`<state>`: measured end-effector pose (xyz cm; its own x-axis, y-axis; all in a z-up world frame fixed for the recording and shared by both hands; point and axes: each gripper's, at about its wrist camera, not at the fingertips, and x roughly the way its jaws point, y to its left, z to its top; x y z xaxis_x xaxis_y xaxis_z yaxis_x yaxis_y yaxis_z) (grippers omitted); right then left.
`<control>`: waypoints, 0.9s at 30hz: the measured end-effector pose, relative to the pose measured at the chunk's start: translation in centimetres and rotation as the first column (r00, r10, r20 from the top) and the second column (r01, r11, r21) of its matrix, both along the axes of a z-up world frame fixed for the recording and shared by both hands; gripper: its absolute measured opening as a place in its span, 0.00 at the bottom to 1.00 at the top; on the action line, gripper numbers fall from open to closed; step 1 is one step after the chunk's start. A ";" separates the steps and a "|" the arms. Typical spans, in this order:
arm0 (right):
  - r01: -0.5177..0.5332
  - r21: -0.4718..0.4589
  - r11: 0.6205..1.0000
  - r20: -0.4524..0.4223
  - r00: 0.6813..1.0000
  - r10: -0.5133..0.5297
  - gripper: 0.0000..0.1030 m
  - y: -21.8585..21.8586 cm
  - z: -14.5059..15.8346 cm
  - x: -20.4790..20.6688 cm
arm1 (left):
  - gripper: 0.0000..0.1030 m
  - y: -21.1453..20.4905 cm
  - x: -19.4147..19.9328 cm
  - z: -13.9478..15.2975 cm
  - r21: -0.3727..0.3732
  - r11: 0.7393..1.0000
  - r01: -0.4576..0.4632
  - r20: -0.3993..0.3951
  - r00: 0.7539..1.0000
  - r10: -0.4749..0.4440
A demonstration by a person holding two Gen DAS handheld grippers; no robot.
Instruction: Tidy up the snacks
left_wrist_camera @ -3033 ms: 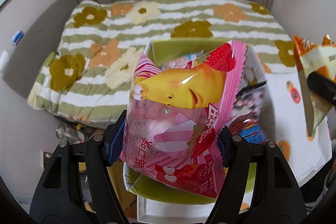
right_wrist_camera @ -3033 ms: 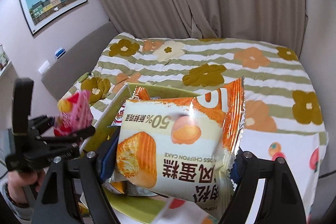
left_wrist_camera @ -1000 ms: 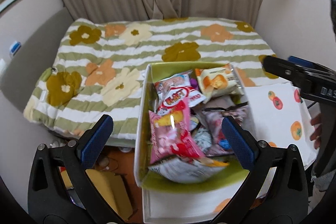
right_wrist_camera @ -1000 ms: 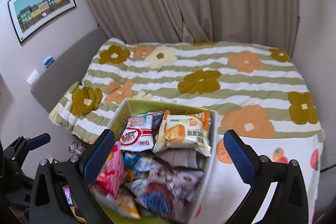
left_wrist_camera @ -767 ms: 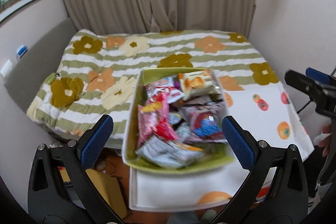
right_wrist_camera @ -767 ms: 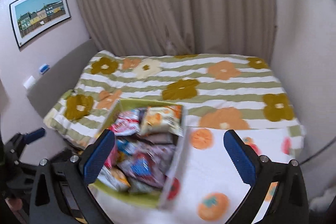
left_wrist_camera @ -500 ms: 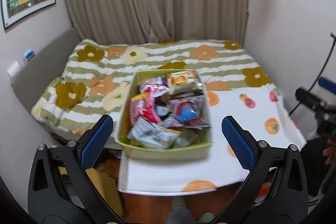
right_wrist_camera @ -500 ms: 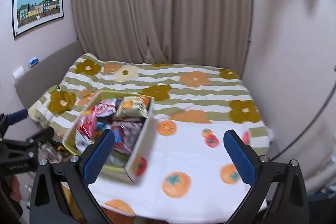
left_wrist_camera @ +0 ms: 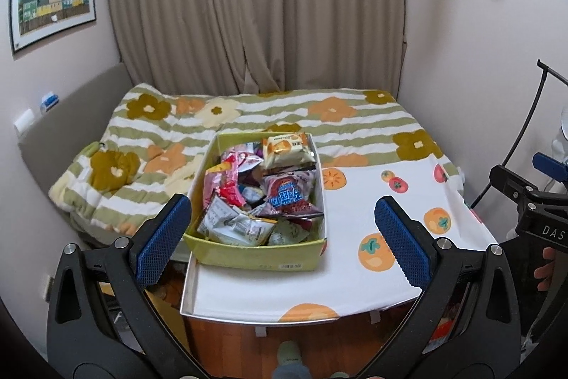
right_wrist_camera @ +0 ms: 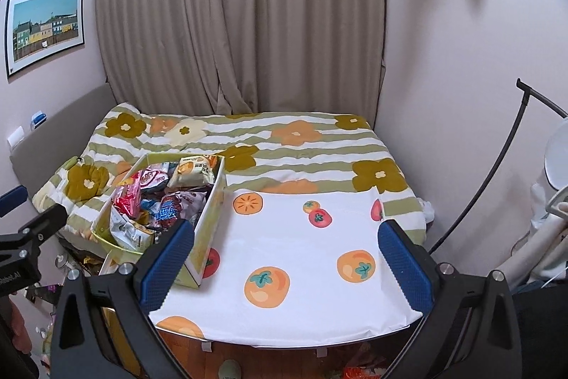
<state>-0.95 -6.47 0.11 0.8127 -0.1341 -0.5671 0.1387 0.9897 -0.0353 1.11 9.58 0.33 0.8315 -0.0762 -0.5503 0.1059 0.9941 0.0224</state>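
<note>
A yellow-green box (left_wrist_camera: 255, 257) full of several snack packets stands on the left part of a table with a white, orange-fruit cloth (left_wrist_camera: 355, 276). An orange chiffon cake packet (left_wrist_camera: 285, 149) lies at the box's far end and a pink packet (left_wrist_camera: 225, 185) on its left side. The box also shows in the right wrist view (right_wrist_camera: 209, 219). My left gripper (left_wrist_camera: 284, 237) is open and empty, held back above the table's near edge. My right gripper (right_wrist_camera: 284, 258) is open and empty, to the right of the box.
A bed with a green-striped flower quilt (right_wrist_camera: 284, 144) lies behind the table, with beige curtains (right_wrist_camera: 241, 23) beyond. A black lamp stand (right_wrist_camera: 497, 158) rises at the right. A framed picture (left_wrist_camera: 53, 2) hangs on the left wall. Wooden floor shows below the table edge.
Both grippers have let go of their packets, the pink one and the orange cake one, which now lie in the box. Both grippers have pulled back and up from the table.
</note>
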 end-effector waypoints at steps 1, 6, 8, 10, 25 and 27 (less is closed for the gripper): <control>0.000 0.002 1.000 0.005 1.000 0.000 1.00 0.0 0.0 -0.2 | 1.00 0.0 0.1 0.1 0.001 1.000 -0.001 0.000 1.000 0.001; 0.000 0.003 1.000 0.015 1.000 0.000 1.00 -0.1 0.1 0.0 | 1.00 -0.3 0.1 0.2 0.004 1.000 -0.005 0.006 1.000 0.005; -0.002 0.005 1.000 0.019 1.000 0.001 1.00 -0.2 0.0 0.0 | 1.00 -0.3 0.1 0.3 0.005 1.000 -0.005 0.006 1.000 0.005; -0.001 0.004 1.000 0.020 1.000 0.001 1.00 -0.2 0.0 0.0 | 1.00 -0.4 0.0 0.3 0.007 1.000 -0.003 0.006 1.000 0.003; 0.009 0.009 1.000 0.009 1.000 -0.009 1.00 -0.4 -0.3 0.2 | 1.00 -0.6 0.1 0.5 0.015 1.000 -0.009 0.014 1.000 0.008; 0.010 0.004 1.000 0.012 1.000 -0.010 1.00 -0.5 -0.3 0.2 | 1.00 -0.5 0.1 0.4 0.015 1.000 -0.010 0.016 1.000 0.010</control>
<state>-0.75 -6.92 -0.18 0.8179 -0.1397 -0.5582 0.1486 0.9885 -0.0297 1.26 9.05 0.77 0.8409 -0.0594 -0.5379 0.0955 0.9946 0.0395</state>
